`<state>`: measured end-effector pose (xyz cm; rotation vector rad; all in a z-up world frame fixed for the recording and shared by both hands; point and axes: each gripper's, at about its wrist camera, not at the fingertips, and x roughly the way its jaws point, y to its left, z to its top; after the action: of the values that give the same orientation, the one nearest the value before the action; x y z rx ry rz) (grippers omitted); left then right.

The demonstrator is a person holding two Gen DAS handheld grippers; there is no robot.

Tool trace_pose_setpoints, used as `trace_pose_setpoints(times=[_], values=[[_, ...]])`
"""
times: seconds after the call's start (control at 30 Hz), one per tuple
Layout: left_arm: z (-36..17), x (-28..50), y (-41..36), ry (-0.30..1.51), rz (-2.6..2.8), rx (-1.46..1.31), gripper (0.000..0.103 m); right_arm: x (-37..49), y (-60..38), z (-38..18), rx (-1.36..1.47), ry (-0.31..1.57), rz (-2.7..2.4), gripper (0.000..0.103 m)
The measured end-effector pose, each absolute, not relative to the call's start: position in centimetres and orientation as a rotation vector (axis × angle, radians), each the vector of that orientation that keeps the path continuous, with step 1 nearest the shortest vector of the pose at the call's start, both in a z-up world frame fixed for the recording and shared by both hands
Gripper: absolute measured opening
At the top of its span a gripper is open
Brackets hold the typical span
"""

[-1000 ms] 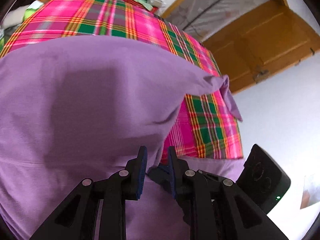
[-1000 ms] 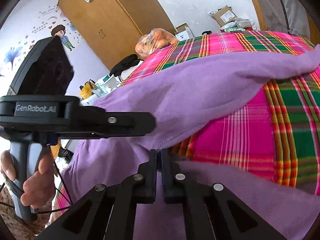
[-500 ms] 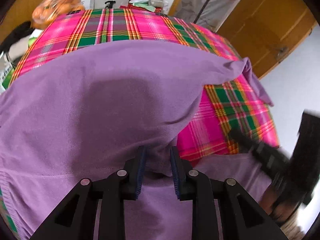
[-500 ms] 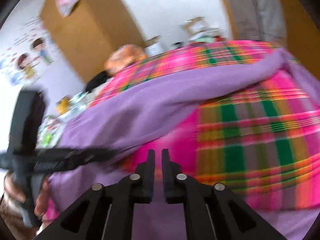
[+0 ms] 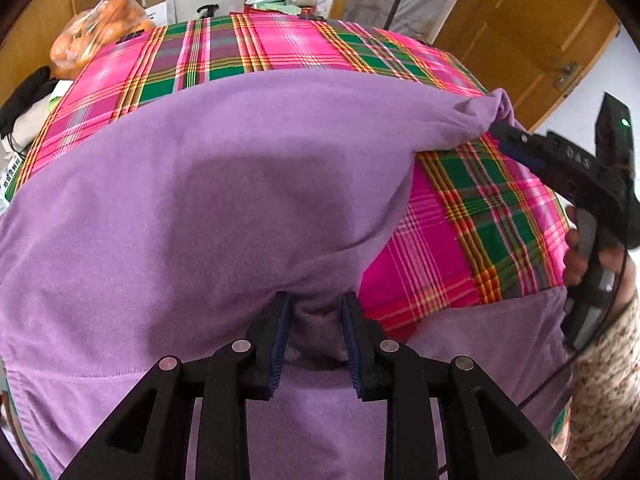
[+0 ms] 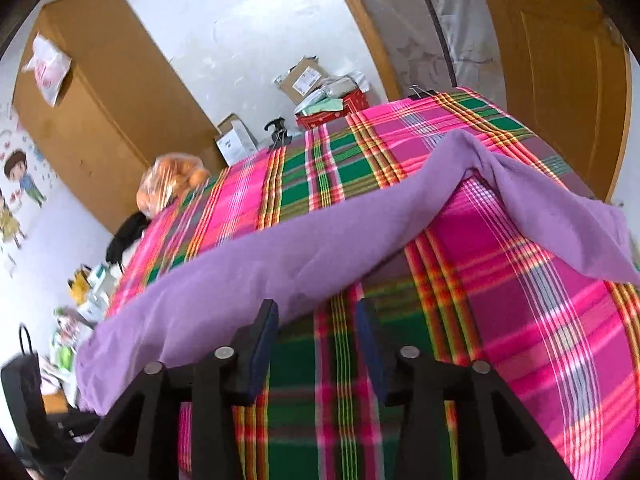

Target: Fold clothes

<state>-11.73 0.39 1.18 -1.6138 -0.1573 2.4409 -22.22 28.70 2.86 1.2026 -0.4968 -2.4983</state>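
Observation:
A purple garment lies spread over a table under a pink and green plaid cloth. My left gripper is at the near edge, shut on a bunched fold of the garment that rises between its pads. A long sleeve runs from the body to the right, and its end is folded back over the plaid. My right gripper is open just above the plaid, with the sleeve's lower edge by its left finger and nothing between the pads. From the left wrist view, the right gripper reaches the sleeve's tip.
A bag of oranges sits on the far left corner of the table. Cardboard boxes and a red box are stacked behind it. A wooden wardrobe stands at the left and a wooden door at the right. A person's hand holds the right gripper.
The right gripper, shut a second ago near the garment's front edge, has swung right and forward to the sleeve end and now stands open. The left gripper keeps its hold.

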Motion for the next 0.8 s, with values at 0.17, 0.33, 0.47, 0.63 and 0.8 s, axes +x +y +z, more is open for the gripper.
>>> trace_pose_setpoints(times=[0.17,0.33,0.47,0.63,0.8], values=[[1.1,-11.7,0.6,-0.131,2.453,-1.601,0.028,-24.6,30.5,1.7,1.243,-0.674,-2.437,0.048],[1.2,-12.0,0.9,-0.136,2.444,-1.582,0.035,-26.6,30.7,1.4,1.275,-0.709,-2.451,0.048],[1.1,-12.4,1.0,-0.163,2.436,-1.558,0.039,-27.1,31.2,1.5,1.277,-0.769,-2.505,0.019],[1.0,-12.7,1.5,-0.116,2.451,-1.533,0.040,-26.7,30.7,3.2,1.224,-0.633,-2.631,0.006],[0.9,-12.7,1.2,-0.131,2.444,-1.515,0.040,-25.4,29.6,6.3,1.105,-0.496,-2.742,0.006]])
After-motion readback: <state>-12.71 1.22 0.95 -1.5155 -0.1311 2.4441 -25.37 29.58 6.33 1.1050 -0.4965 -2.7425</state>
